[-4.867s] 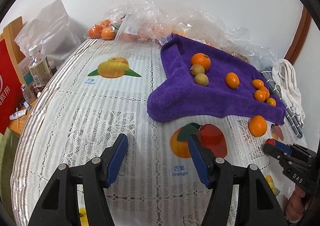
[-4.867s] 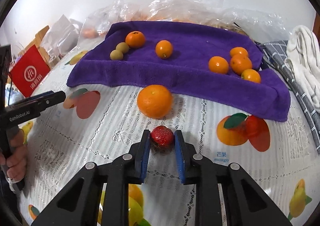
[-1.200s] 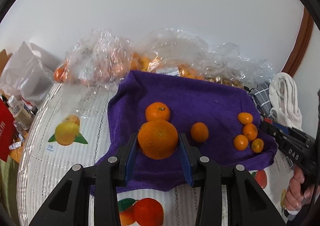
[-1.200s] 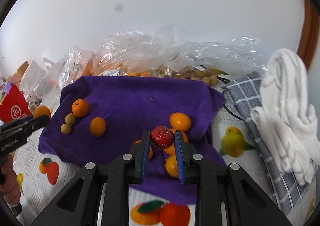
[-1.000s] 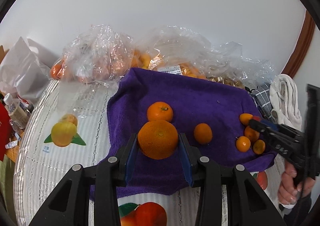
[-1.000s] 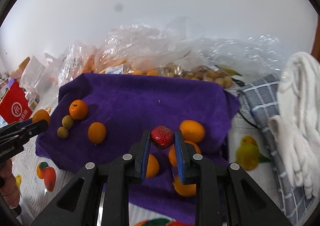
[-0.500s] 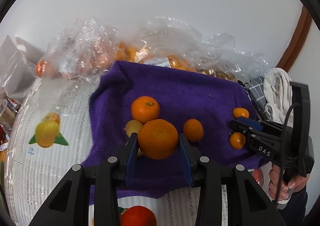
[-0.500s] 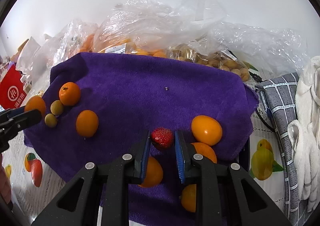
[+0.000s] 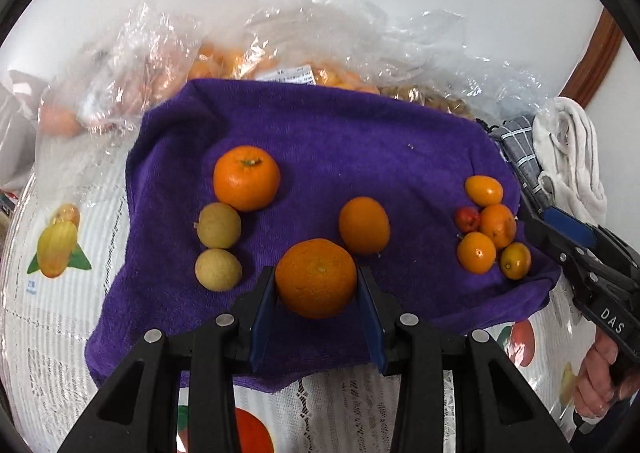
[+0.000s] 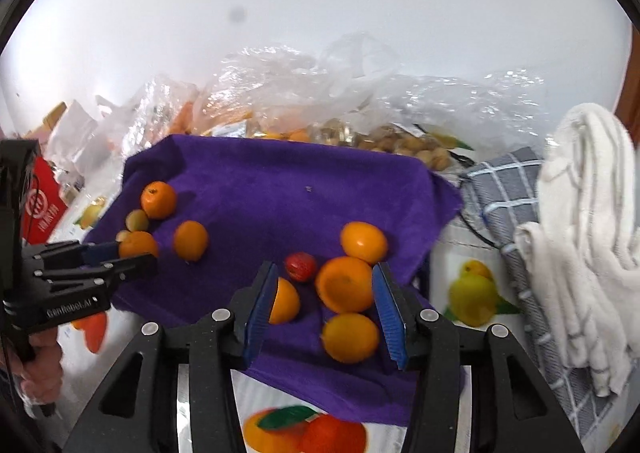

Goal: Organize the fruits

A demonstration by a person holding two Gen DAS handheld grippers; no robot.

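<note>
My left gripper point(image 9: 317, 303) is shut on a large orange point(image 9: 316, 277), low over the near part of the purple towel point(image 9: 328, 141). On the towel lie another orange point(image 9: 246, 183), two yellow-green round fruits point(image 9: 218, 225), a smaller orange point(image 9: 364, 225) and a cluster of several small oranges point(image 9: 497, 225). My right gripper point(image 10: 325, 311) is open and empty above that cluster point(image 10: 345, 284). A red strawberry point(image 10: 301, 266) lies on the towel point(image 10: 288, 189) beside the cluster, and shows in the left wrist view point(image 9: 467, 219).
Clear plastic bags of fruit point(image 9: 304, 65) lie behind the towel. A grey checked cloth point(image 10: 504, 193) and white towels point(image 10: 580, 221) are at the right. A red box point(image 10: 40, 209) stands far left. The table has a lace fruit-print cover point(image 9: 52, 293).
My right gripper has opened and let go of the strawberry, which now lies on the towel by the small oranges. My left gripper has come lower and closer to the towel with the orange.
</note>
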